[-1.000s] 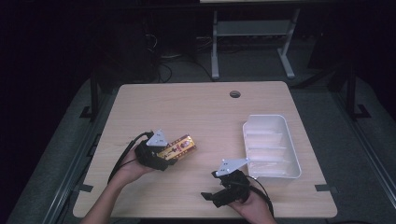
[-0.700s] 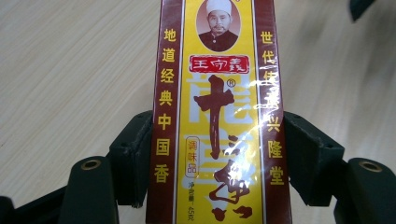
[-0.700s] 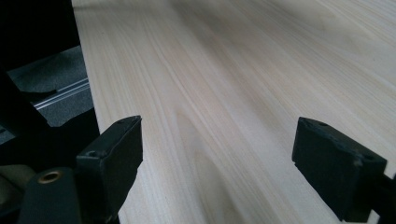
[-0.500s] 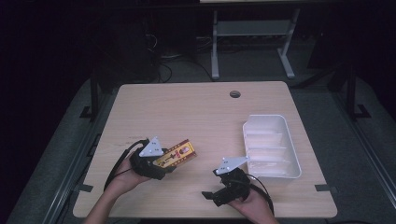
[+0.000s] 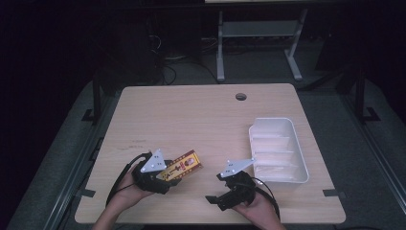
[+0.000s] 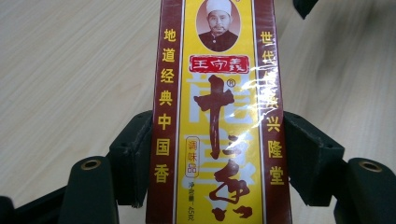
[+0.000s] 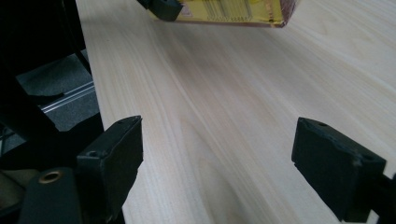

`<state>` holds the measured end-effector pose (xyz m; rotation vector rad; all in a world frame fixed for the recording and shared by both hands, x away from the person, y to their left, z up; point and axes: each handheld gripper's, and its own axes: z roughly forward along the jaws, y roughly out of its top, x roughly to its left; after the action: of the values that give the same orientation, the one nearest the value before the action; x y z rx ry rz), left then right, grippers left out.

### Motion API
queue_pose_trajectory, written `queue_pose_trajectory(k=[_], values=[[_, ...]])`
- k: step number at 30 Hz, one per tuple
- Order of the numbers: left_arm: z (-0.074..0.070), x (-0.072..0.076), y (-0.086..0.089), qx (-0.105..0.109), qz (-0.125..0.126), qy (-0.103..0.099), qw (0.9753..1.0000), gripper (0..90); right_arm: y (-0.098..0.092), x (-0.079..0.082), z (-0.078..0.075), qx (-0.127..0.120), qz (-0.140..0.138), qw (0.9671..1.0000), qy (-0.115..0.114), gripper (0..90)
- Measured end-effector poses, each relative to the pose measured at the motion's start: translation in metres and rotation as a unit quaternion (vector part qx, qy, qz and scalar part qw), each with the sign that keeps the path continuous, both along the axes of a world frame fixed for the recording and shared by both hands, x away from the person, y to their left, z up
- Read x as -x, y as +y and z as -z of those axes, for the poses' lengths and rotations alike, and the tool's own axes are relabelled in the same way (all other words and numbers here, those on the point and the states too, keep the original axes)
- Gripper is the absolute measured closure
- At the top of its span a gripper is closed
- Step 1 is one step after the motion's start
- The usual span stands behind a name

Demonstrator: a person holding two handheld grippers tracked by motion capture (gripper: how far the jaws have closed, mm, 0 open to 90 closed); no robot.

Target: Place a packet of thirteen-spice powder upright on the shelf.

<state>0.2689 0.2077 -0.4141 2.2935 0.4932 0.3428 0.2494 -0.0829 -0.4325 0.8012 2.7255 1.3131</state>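
I am working two handheld tongs over a pale wooden tabletop (image 5: 201,115). My left tongs (image 5: 168,176), at about seven o'clock on the tabletop, pinch a long yellow and dark-red cardboard seasoning box (image 5: 183,164) printed with Chinese characters. In the left gripper view the box (image 6: 217,116) runs straight up between the two black jaws, which press on its long sides near the lower end. From above, the box points toward two o'clock and sits at or just above the wood; I cannot tell whether it is lifted clear.

My right tongs (image 5: 214,200) wait at about five o'clock, jaws spread wide and holding nothing. The right gripper view looks between them across bare wood toward one end of the box (image 7: 219,11).

I judge the step in hand to be the carry: the box is gripped and is probably meant for the white rectangular plastic tray (image 5: 293,143) at about three o'clock, well apart from the box. The tray is ridged inside and holds nothing.

The next move calls for lifting the box clear, swinging it right past the waiting right tongs, and clearing the tray's near rim before lowering. The film wrap looks glossy, so the grip should stay firm, and the box would best line up with the tray's long axis.
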Motion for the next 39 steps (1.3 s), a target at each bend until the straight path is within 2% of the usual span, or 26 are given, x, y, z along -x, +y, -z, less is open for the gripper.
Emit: queue_pose_trajectory(k=[8,11,19,25,28,31,35,36,37,38,39], values=[[0.009,0.014,-0.002,-0.001,0.009,0.001,1.0000,32.4,0.005,0.000,-0.004,-0.007,-0.002,0.9999,0.015,15.9],[0.010,0.017,-0.003,-0.002,0.011,-0.001,0.9999,32.4,0.006,-0.001,-0.006,-0.007,-0.002,0.9999,0.012,15.8],[0.017,0.025,-0.006,0.005,0.013,-0.005,0.9999,32.4,0.009,-0.008,-0.012,-0.020,0.006,0.9995,0.022,16.2],[0.018,0.030,-0.011,0.013,0.016,-0.016,0.9997,32.4,0.015,-0.015,-0.014,-0.033,0.013,0.9989,0.031,21.4],[0.017,0.034,-0.015,0.022,0.018,-0.025,0.9993,32.4,0.017,-0.017,-0.011,-0.040,0.020,0.9982,0.040,23.3],[0.017,0.036,-0.020,0.021,0.023,-0.030,0.9991,32.4,0.016,-0.018,-0.010,-0.054,0.026,0.9970,0.049,24.5],[0.015,0.037,-0.025,0.025,0.025,-0.039,0.9986,32.4,0.015,-0.020,-0.009,-0.068,0.034,0.9952,0.062,30.6],[0.015,0.038,-0.027,0.024,0.023,-0.043,0.9985,32.4,0.015,-0.021,-0.008,-0.076,0.037,0.9939,0.071,34.0],[0.015,0.038,-0.027,0.024,0.023,-0.043,0.9985,32.4,0.015,-0.021,-0.008,-0.076,0.037,0.9939,0.071,34.0],[0.016,0.037,-0.028,0.022,0.023,-0.042,0.9986,32.4,0.013,-0.022,-0.006,-0.087,0.041,0.9918,0.084,35.3],[0.016,0.037,-0.028,0.022,0.023,-0.042,0.9986,32.4,0.013,-0.022,-0.006,-0.087,0.041,0.9918,0.084,35.3]])
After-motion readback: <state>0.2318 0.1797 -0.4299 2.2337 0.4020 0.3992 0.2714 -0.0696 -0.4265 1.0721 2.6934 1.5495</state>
